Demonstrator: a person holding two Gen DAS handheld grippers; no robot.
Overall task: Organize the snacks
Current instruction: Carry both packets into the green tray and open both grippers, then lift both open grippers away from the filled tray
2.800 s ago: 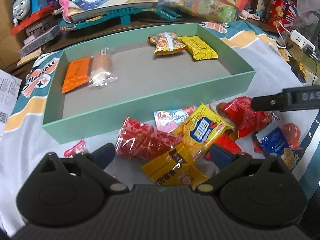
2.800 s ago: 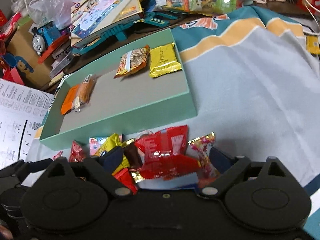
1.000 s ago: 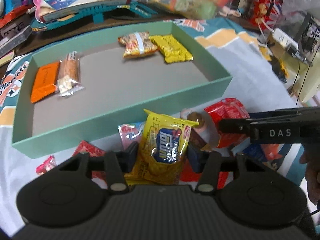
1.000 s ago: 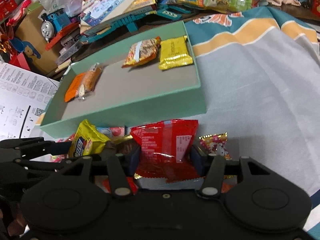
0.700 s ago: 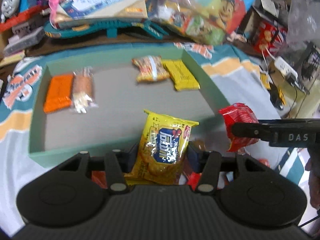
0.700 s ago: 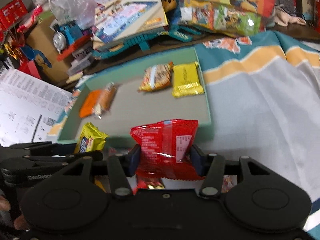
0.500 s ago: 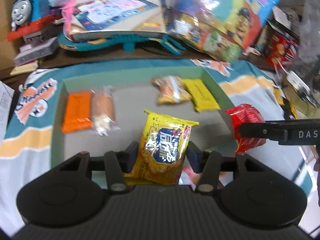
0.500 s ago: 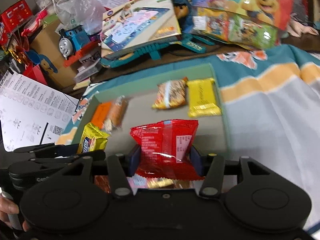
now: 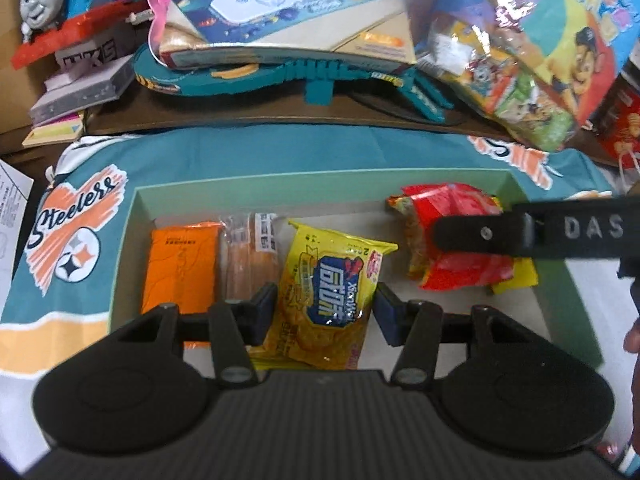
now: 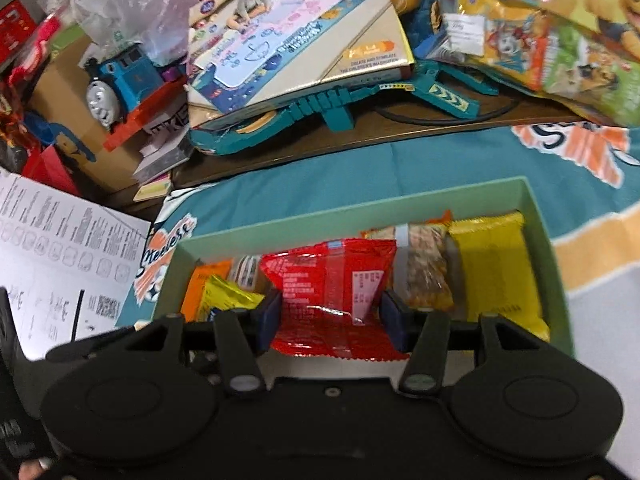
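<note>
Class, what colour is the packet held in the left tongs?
Yellow, with a blue label: the packet in the left tongs shows best in the left wrist view.

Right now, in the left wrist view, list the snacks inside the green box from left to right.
Orange packet → clear-wrapped bar → yellow packet, held in the left gripper → red packet, held in the right gripper.

Dark wooden tabletop (image 9: 240,120), teal sports-logo cloth (image 9: 280,152), piled toy boxes (image 10: 300,40)

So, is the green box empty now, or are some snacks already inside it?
Not empty. The green box already holds an orange packet, a clear-wrapped bar and a plain yellow packet.
</note>
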